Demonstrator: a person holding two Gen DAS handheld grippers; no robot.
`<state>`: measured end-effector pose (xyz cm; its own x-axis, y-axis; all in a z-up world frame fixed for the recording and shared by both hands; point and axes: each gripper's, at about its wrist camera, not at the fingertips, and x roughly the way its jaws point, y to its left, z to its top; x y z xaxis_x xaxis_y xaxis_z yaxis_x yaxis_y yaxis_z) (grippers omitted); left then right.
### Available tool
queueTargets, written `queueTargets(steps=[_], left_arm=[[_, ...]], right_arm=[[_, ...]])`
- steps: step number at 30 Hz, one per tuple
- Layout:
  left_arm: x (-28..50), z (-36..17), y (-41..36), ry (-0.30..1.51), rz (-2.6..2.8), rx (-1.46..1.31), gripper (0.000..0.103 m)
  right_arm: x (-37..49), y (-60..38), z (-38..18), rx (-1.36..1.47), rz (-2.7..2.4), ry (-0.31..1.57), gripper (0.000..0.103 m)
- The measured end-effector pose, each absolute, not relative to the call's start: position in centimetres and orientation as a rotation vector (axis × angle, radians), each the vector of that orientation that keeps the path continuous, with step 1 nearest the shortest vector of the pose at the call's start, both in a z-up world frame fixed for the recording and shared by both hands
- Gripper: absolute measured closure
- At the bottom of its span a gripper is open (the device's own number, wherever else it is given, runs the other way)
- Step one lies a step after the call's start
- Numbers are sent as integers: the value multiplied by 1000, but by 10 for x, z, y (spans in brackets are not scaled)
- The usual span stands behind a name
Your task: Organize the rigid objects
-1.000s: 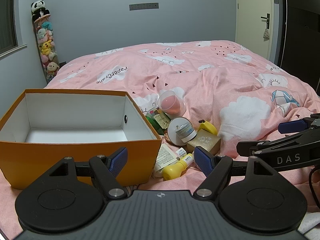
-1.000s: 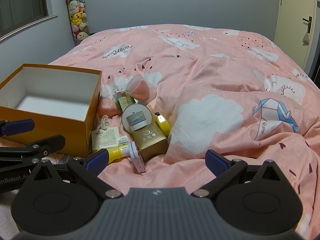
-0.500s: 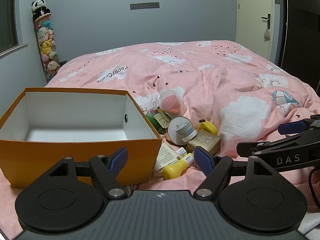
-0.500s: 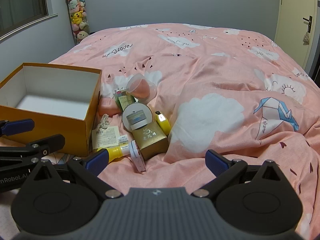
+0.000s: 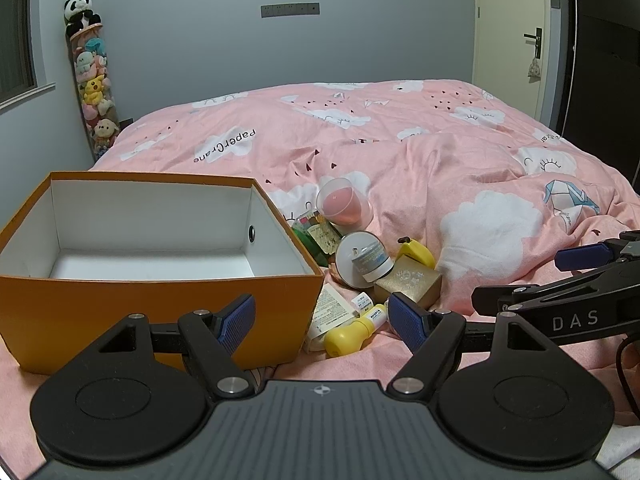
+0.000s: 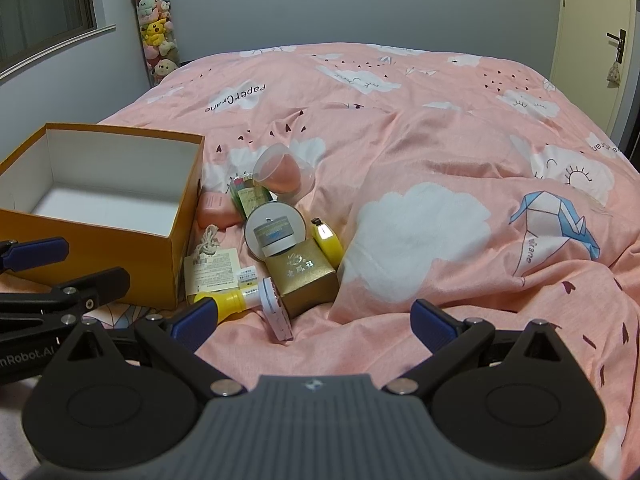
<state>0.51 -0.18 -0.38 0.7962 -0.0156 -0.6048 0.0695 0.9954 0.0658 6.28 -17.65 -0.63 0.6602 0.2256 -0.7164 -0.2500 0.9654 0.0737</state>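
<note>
On my far left sits the orange box (image 5: 160,312), open-topped, white inside, resting on the pink duvet (image 5: 440,168). My left gripper (image 5: 320,316) hovers low in front of the box's near wall, jaws spread wide, nothing between the blue pads.

Moving right, just beside the box's right wall, there's the clutter. A printed paper leaflet (image 6: 212,270) lies flat against the box corner with a bit of white cord (image 6: 208,242) on it. A pink soap-like block (image 6: 216,210) sits behind that, touching the box. A yellow bottle (image 5: 354,330) lies on its side at the front of the pile, and in the right wrist view a white ribbed cap-like piece (image 6: 274,308) sits at its end.

Next, a green tube (image 5: 316,236) lies tipped toward the box, and behind it a clear cup with a pink sponge (image 5: 344,204) lies on its side. In the middle, a round white compact (image 5: 354,258) stands tilted with a small grey jar (image 5: 372,262) against it. The gold box (image 6: 304,276) rests just in front, touching them, with a yellow banana-shaped item (image 6: 326,238) at its right.

Further right, my right gripper (image 6: 312,320) hangs over bare duvet, jaws parted wide, empty, its left pad near the yellow bottle.
</note>
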Motion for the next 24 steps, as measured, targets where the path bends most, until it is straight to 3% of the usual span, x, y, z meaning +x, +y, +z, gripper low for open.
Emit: queueTargets(steps=[24], left_arm=[[6,-4,-2,651,-47,85,14]], right_arm=[[63,-175,-8,-31,270,812,3]])
